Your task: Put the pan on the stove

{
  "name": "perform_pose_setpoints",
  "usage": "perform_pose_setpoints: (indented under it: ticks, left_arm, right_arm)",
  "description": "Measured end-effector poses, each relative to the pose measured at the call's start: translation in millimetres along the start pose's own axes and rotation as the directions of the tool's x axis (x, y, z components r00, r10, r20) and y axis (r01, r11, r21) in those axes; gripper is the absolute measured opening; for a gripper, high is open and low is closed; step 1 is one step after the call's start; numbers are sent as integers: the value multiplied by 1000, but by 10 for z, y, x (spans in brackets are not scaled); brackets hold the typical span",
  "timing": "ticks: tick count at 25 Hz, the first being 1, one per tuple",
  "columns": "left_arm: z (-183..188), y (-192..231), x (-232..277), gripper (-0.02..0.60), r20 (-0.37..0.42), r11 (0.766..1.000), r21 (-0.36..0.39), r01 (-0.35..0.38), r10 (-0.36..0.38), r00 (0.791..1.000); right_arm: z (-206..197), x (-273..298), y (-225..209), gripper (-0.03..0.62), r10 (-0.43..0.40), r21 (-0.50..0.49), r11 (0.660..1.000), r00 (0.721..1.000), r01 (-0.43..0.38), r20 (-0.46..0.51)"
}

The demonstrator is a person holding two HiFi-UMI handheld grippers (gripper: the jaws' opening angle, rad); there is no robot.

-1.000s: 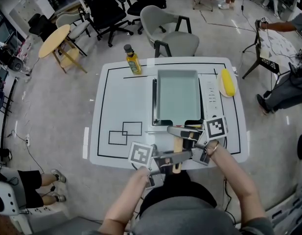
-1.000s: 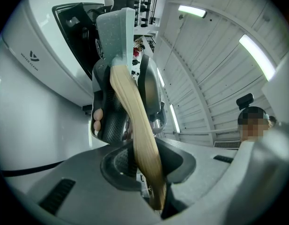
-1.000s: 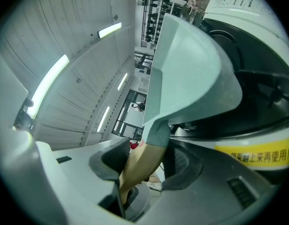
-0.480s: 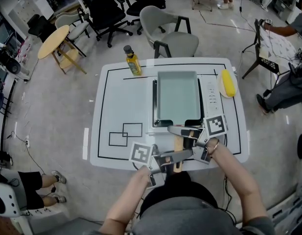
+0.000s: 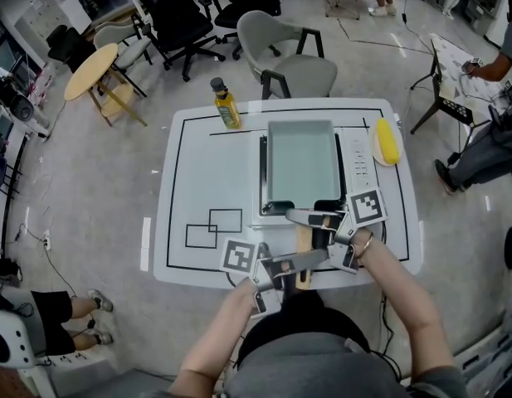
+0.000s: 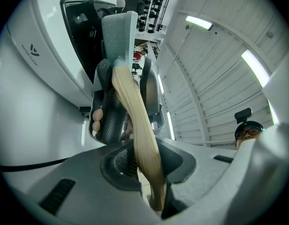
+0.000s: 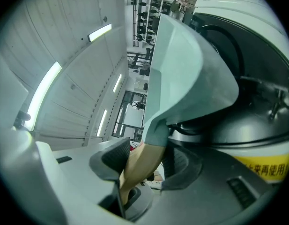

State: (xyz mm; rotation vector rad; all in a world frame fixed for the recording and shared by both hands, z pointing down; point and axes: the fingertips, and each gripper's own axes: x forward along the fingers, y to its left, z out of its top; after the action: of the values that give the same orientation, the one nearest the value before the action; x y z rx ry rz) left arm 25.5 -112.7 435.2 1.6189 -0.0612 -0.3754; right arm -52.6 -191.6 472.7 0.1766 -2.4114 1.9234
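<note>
A pale green rectangular pan [image 5: 301, 162] lies over the black top of a white portable stove [image 5: 356, 172] on the white table [image 5: 197, 164]. I cannot tell if it rests on the burner. Its wooden handle [image 5: 304, 245] points toward me. My right gripper [image 5: 309, 220] is shut on the handle close to the pan. My left gripper [image 5: 305, 261] is shut on the handle's near end. In the left gripper view the handle [image 6: 135, 121] runs up from my left gripper [image 6: 144, 163] to the pan [image 6: 118, 36]. In the right gripper view my right gripper [image 7: 139, 168] clamps the handle [image 7: 143, 161] under the pan [image 7: 181, 64].
A yellow oil bottle [image 5: 225, 102] stands at the table's far edge. A yellow item on a white plate [image 5: 387, 139] lies right of the stove. Black square outlines [image 5: 214, 226] mark the table's near left. Chairs [image 5: 289, 56] stand behind the table.
</note>
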Motion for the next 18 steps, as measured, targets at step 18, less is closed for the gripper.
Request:
perform_pose_setpoints:
  ticks: [18]
  left_arm:
    - [80,7,31,75,46,998,-57,12,-10,999]
  right_arm:
    - [58,-16,-46,189,31,77,996,999,-32,17]
